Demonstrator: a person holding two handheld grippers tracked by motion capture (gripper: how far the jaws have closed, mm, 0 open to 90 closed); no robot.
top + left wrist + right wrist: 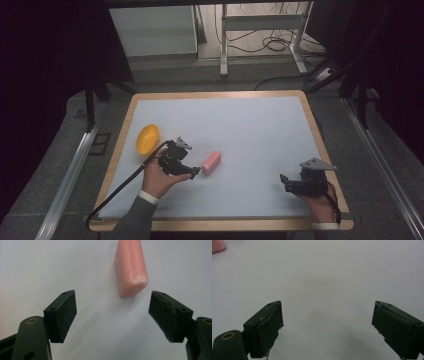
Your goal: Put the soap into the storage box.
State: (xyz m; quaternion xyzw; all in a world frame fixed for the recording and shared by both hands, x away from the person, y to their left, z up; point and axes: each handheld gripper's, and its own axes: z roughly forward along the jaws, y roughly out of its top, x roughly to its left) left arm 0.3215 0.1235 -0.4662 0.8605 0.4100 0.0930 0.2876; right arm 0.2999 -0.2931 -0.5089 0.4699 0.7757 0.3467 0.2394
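Left gripper [112, 312], jaws spread, is nosing toward the pink rounded soap-like bar [131, 270] at frame centre, nothing grasped yet; right gripper [327, 325] is idling released at lower right

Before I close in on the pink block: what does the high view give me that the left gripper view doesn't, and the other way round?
High view alone: the yellow bowl left of the left gripper, the right gripper resting open near the table's right edge, and the wooden border. Left gripper view alone: the pads spread wide, with the pink block lying just beyond the gap, untouched, its rounded near end scuffed. Both: the pink block on the pale table surface, ahead of the open left gripper.
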